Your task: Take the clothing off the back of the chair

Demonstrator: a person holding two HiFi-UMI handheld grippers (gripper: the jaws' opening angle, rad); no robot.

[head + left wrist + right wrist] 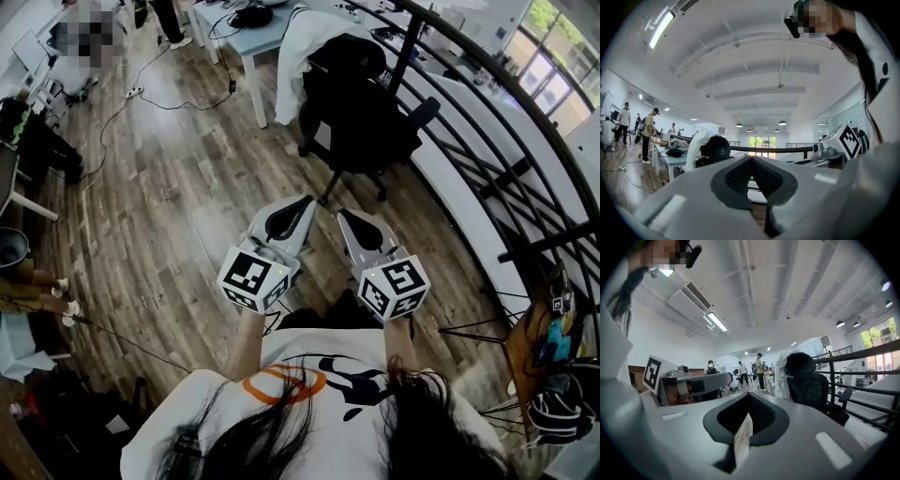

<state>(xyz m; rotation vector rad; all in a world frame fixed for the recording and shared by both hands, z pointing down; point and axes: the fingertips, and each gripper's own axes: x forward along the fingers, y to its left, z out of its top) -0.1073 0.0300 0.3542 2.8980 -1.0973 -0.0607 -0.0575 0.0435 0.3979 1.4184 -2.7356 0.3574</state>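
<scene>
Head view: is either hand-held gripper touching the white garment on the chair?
No, the white garment hangs over the chair back, apart from the left hand-held gripper and the right hand-held gripper.

Open floor (pixel 187 187) before chair (pixel 361 112), railing (pixel 407 49) beside

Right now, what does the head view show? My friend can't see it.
A white garment hangs over the back of a black office chair on the wooden floor. Nearer, the left gripper and right gripper point toward it, both shut and empty.
</scene>
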